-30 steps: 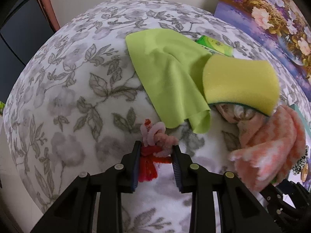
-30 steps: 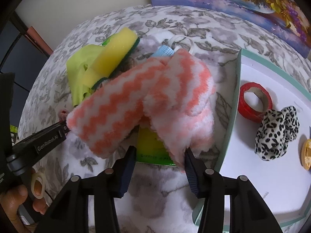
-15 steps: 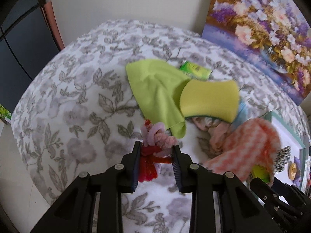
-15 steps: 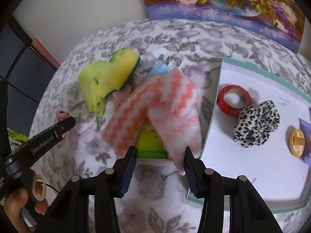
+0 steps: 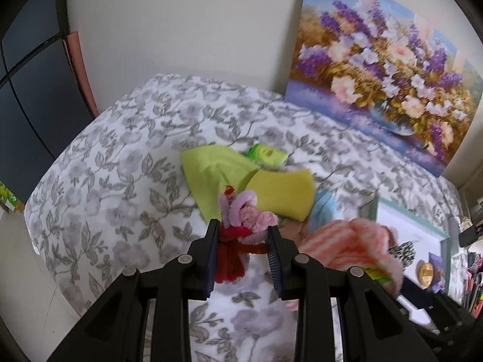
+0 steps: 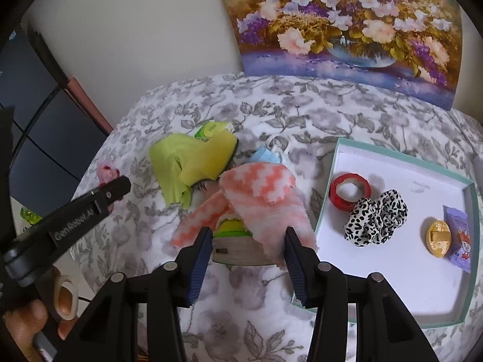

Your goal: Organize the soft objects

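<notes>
Both lifted: left fingers (image 5: pixel 213 241) grip pipe-cleaner bundle (image 5: pixel 241 220), right fingers (image 6: pixel 201 250) towel-wrapped pad (image 6: pixel 241 241).

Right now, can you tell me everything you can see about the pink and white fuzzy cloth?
The pink and white fuzzy cloth looks like soft, fluffy fleece with salmon-pink zigzag stripes on white. It is floppy and folded, draped over a green-topped pad that the right hand-held gripper holds, with one flap hanging against the right finger. It hangs above the flowery bedspread, beside the white tray, with the yellow sponge and a blue face mask behind it.
</notes>
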